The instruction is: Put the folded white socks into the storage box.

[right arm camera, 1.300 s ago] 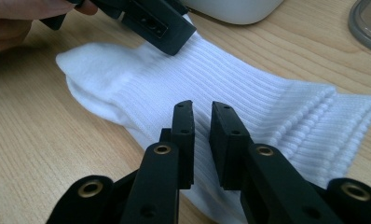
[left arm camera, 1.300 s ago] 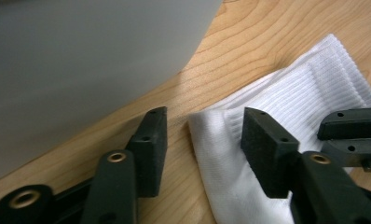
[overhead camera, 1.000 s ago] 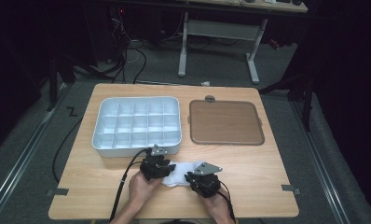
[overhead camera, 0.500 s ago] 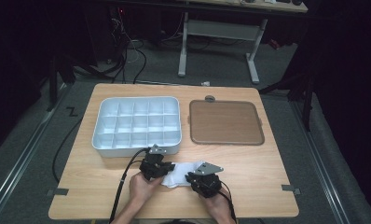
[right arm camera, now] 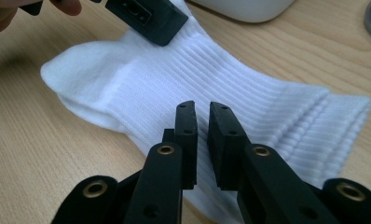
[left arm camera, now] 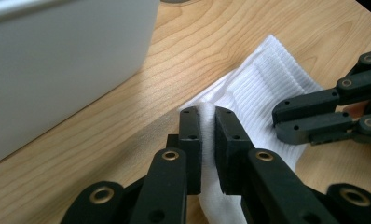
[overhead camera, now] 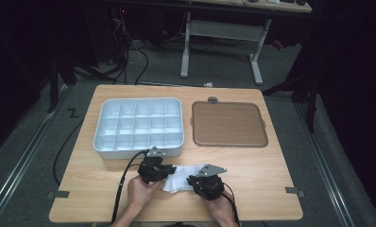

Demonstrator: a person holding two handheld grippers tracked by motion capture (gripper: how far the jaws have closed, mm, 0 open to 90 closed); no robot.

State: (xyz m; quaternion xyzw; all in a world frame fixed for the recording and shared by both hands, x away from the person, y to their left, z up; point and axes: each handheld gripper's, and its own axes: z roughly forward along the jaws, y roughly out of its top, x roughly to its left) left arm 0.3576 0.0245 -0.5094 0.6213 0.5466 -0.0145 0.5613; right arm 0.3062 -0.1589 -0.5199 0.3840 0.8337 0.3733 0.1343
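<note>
White ribbed sock (overhead camera: 178,178) lies on the desk (overhead camera: 271,156) at lower centre. The left hand-held gripper (left arm camera: 207,122) pinches a fold of it; the right hand-held gripper (right arm camera: 201,116) looks nearly closed over the fabric, grip uncertain. Compartment tray (overhead camera: 138,126) stands empty; any sorting seems barely begun.

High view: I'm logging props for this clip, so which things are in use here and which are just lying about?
In use: white sock, pinched by the left gripper and the right gripper.

Lying about: compartment tray, brown mat, small round cap behind the mat.
</note>
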